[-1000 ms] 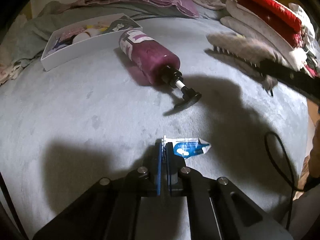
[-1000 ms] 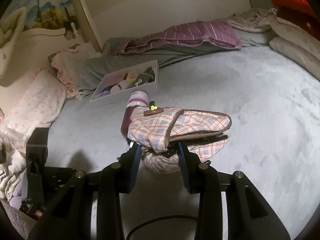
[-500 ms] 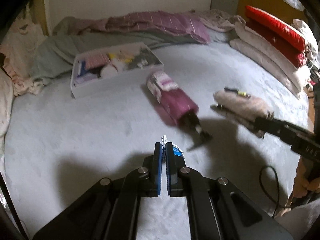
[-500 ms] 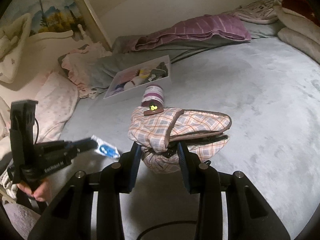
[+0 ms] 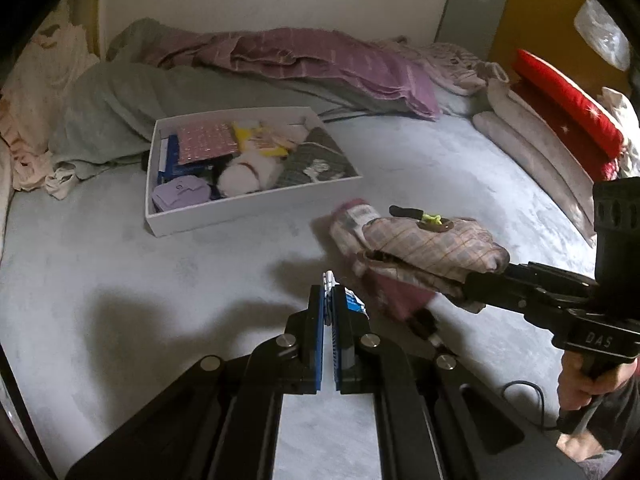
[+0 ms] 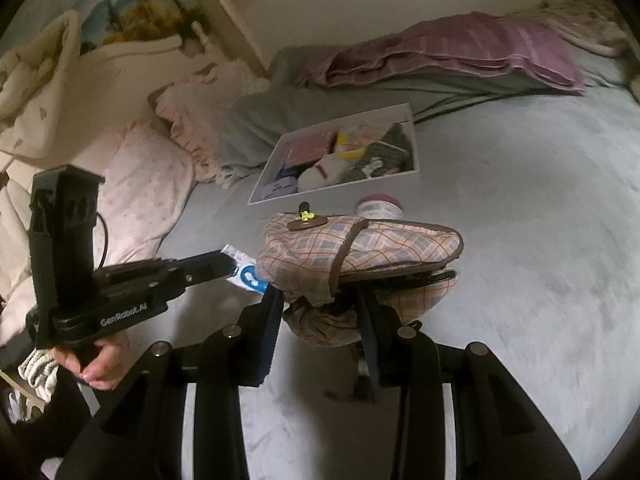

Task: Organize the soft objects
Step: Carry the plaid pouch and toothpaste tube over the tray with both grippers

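The plaid pouch (image 6: 360, 248) is a soft fabric bag with a brown trim and a small yellow-green charm on top. It is held in the air above the grey bed (image 6: 520, 280), between the fingers of the right gripper (image 6: 320, 312). These fingers stand partly apart and press on the lower, bunched part of the pouch from both sides. In the left wrist view the same pouch (image 5: 432, 248) hangs at the tip of the right gripper (image 5: 476, 284), and a hand (image 5: 580, 384) grips its handle at the right edge.

The small blue and white sachet (image 6: 246, 272) is pinched by its edge in the left gripper (image 6: 224, 266), just beside the pouch on its left. The fingers of the left gripper (image 5: 330, 300) are closed almost fully on it, so only a white corner and a bit of blue show past the pads. A second hand (image 6: 96, 360) holds this gripper's handle.

Under the pouch a pink pump bottle (image 5: 396, 296) lies on the bed, mostly hidden by the pouch.

Further back stands a white open box (image 5: 248, 208) on the bed. It holds several soft things: a pink patterned piece, a yellow packet, white fluffy socks, a grey cloth and a lilac item. Behind the box lie a grey blanket (image 5: 112, 112) and a purple striped cloth (image 5: 320, 60). At the right side are pale pillows (image 5: 532, 152) and a red cushion (image 5: 568, 100).
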The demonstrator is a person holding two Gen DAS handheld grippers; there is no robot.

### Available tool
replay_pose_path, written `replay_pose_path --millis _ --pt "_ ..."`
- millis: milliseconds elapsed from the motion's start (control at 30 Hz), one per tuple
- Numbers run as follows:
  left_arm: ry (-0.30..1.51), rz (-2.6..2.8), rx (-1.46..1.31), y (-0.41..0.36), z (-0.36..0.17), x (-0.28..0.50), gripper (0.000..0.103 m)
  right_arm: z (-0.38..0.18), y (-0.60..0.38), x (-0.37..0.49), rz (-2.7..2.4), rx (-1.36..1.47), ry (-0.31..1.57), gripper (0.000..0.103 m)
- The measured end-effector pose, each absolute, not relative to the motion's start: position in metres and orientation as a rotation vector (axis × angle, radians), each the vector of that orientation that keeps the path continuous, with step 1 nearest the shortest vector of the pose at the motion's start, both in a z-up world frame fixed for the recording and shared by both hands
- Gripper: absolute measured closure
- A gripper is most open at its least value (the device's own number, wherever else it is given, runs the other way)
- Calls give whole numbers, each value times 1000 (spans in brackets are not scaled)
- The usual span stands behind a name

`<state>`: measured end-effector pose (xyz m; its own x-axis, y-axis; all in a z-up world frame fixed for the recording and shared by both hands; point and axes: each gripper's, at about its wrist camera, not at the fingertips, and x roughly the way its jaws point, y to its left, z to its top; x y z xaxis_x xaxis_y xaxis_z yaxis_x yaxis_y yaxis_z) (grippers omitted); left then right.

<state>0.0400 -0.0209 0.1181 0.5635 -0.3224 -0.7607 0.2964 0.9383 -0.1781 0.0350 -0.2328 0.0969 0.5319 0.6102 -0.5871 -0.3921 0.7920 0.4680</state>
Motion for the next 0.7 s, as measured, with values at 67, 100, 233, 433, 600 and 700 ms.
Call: replay_pose_path --millis 67,100,233,433,600,700 --pt "922 -348 -54 -10 119 57 101 98 -226 57 656 307 852 65" --pt "934 -342 -77 -3 119 67 101 99 -223 65 669 316 868 65" --pt "952 -318 -105 14 120 97 101 107 -214 110 677 332 941 65" --pt "978 -278 -136 26 121 148 101 112 -192 158 675 300 1027 65" --pt "998 -248 -124 26 126 180 101 113 -197 200 649 546 1128 65" --pt "1049 -225 -164 29 121 200 101 105 -207 225 569 804 1179 65"
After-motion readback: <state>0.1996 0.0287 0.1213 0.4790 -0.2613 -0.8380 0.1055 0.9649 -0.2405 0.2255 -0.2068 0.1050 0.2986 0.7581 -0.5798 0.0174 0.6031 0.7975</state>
